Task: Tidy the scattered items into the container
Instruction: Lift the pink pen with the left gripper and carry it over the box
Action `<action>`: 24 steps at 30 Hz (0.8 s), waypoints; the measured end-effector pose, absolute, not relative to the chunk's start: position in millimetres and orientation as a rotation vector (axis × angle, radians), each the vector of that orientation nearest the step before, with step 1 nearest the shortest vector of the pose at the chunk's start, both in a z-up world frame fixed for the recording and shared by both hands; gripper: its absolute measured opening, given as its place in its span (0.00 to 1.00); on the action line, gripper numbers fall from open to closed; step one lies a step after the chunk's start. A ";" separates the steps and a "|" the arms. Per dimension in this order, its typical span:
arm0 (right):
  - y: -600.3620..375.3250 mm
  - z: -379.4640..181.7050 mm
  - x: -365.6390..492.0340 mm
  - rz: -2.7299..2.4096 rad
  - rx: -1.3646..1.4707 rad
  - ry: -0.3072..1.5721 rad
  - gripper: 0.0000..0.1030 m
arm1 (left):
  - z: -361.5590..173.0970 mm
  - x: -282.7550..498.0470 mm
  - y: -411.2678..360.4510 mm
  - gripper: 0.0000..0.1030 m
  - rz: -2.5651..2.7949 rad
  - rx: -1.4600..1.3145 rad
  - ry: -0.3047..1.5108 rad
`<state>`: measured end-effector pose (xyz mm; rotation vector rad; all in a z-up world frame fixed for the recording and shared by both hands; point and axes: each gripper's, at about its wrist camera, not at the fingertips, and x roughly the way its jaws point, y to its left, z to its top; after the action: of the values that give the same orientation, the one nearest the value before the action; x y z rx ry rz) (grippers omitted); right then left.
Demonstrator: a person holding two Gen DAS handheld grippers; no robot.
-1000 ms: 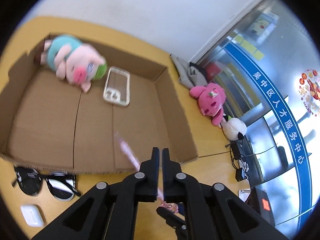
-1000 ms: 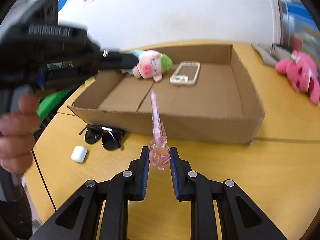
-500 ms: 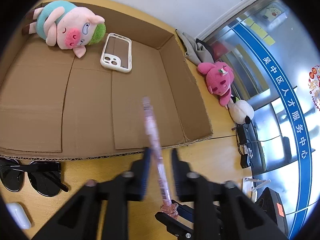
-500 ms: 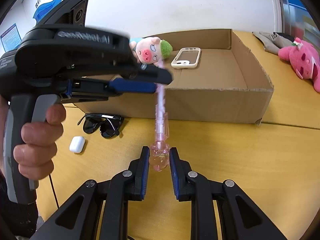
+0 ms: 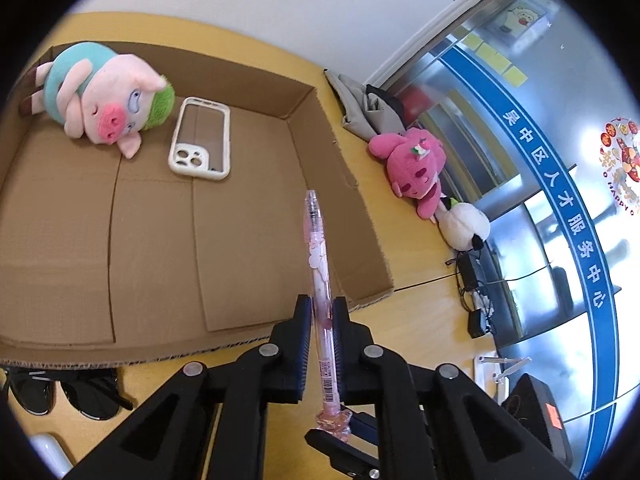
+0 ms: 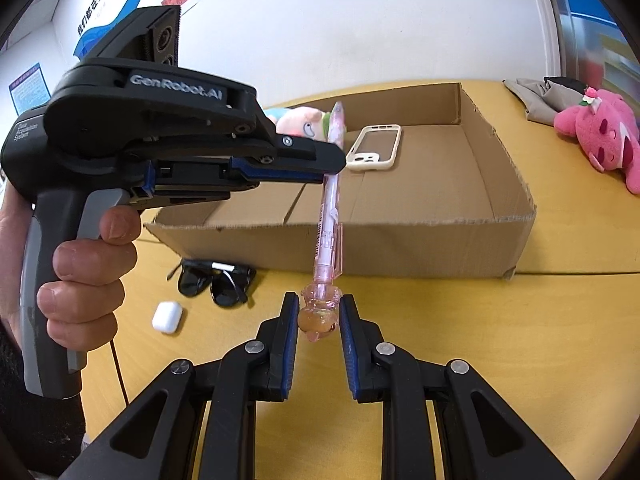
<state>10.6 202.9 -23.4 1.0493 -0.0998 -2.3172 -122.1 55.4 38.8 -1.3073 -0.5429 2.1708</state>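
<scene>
A clear pink pen (image 5: 318,248) with a bulbous ornament at its end is gripped from both sides. My left gripper (image 5: 321,308) is shut on its barrel, the tip pointing over the open cardboard box (image 5: 340,168). In the right wrist view the pen (image 6: 330,216) slants upward from my right gripper (image 6: 319,312), which is shut on the ornament. There the left gripper (image 6: 332,160) reaches in from the left and clamps the upper barrel. A pig plush (image 5: 104,96) and a white phone case (image 5: 200,138) lie in the box.
Black sunglasses (image 6: 216,280) and a white earbud case (image 6: 167,317) lie on the yellow table in front of the box. A pink plush (image 5: 416,164), a white plush (image 5: 466,226) and grey cloth sit right of it. A person's hand (image 6: 80,280) holds the left gripper's handle.
My left gripper has swung in over the pen and closed on its barrel. The right gripper has stayed put, still holding the pen's ornament end.
</scene>
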 end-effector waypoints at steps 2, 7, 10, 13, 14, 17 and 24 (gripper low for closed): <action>202.9 -17.9 2.7 -2.323 1.036 -0.100 0.21 | 46.2 -129.4 56.6 0.09 2.174 -1.295 -0.533; 199.3 2.0 -24.9 -2.345 1.000 -0.076 0.20 | 75.0 -154.0 57.2 0.09 2.194 -1.235 -0.508; 195.4 16.9 -53.2 -2.356 0.988 -0.062 0.19 | 94.4 -180.4 58.7 0.09 2.208 -1.206 -0.486; 193.8 29.6 -85.6 -2.355 0.992 -0.071 0.19 | 107.4 -210.8 62.3 0.09 2.215 -1.190 -0.460; 192.7 33.9 -99.7 -2.356 0.997 -0.071 0.19 | 109.7 -221.9 62.8 0.09 2.211 -1.190 -0.460; 189.2 39.1 -137.7 -2.362 1.039 -0.058 0.19 | 110.3 -258.5 68.0 0.08 2.189 -1.199 -0.464; 188.1 14.5 -213.1 -2.339 1.226 -0.072 0.19 | 68.4 -332.7 87.8 0.08 2.120 -1.342 -0.491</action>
<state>-213.1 188.1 14.5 1.2256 -0.0719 -2.3394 -332.7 87.8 68.4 -1.3419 -0.4911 2.1198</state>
